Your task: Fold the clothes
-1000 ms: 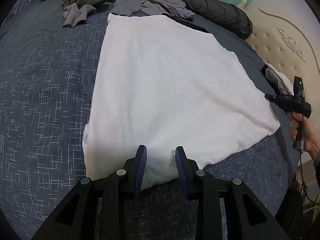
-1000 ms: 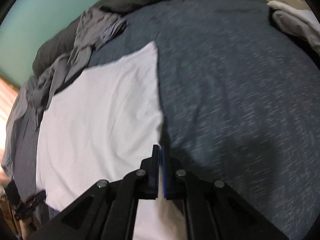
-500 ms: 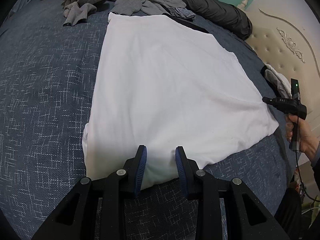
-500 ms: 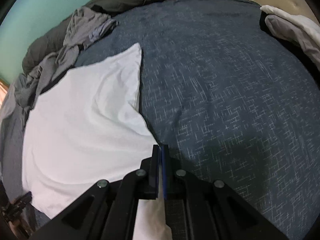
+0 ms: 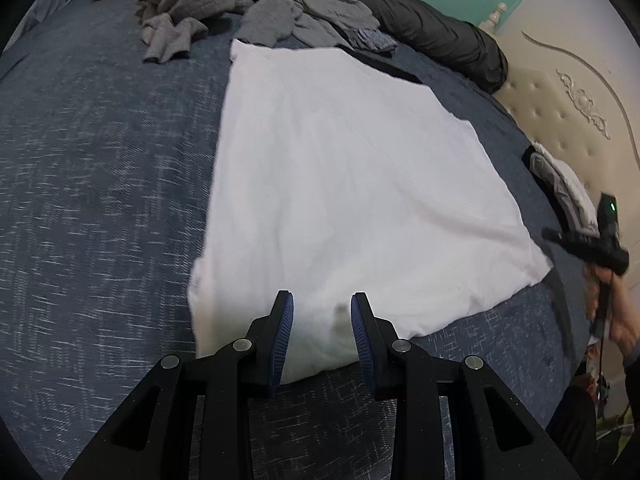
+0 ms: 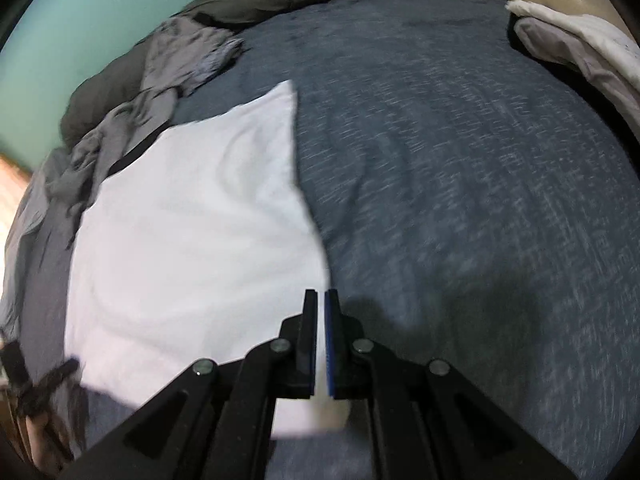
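on the blue bed (image 5: pixel 100 184), one white cloth (image 5: pixel 344 184): left gripper (image 5: pixel 322 316) jaws apart, right gripper (image 6: pixel 321 332) jaws clamped on it

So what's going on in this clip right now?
A person with a gripper in each hand is folding a white garment spread on a blue bedspread. The right gripper is shut on the garment's corner. The left gripper is open, with its fingers either side of the near edge and not yet clamped. A heap of grey clothes lies at the far side of the bed.
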Action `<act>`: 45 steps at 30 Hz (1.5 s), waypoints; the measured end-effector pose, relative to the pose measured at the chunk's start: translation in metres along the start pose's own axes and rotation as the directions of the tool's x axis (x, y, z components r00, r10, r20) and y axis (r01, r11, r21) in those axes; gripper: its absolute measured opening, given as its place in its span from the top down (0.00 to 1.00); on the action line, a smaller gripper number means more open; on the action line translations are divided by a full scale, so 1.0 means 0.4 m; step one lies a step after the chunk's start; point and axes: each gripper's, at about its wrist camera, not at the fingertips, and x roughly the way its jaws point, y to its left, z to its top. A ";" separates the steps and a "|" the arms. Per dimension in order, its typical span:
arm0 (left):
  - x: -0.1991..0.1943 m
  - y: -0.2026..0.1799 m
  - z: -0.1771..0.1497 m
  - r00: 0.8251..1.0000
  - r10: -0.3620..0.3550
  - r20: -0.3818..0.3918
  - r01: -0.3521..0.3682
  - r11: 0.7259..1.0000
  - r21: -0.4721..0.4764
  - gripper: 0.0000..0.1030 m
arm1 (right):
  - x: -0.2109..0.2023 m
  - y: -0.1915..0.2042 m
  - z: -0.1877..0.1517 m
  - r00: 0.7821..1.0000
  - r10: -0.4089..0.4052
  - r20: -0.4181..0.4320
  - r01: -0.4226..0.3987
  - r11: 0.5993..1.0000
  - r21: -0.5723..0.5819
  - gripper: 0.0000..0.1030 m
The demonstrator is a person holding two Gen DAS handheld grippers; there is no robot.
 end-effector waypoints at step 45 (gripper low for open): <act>-0.055 0.078 0.008 0.999 0.015 0.035 -0.013 0.998 -0.059 0.65 | 0.143 0.513 -0.197 0.972 0.098 -0.215 -0.162 0.937 -0.308 0.97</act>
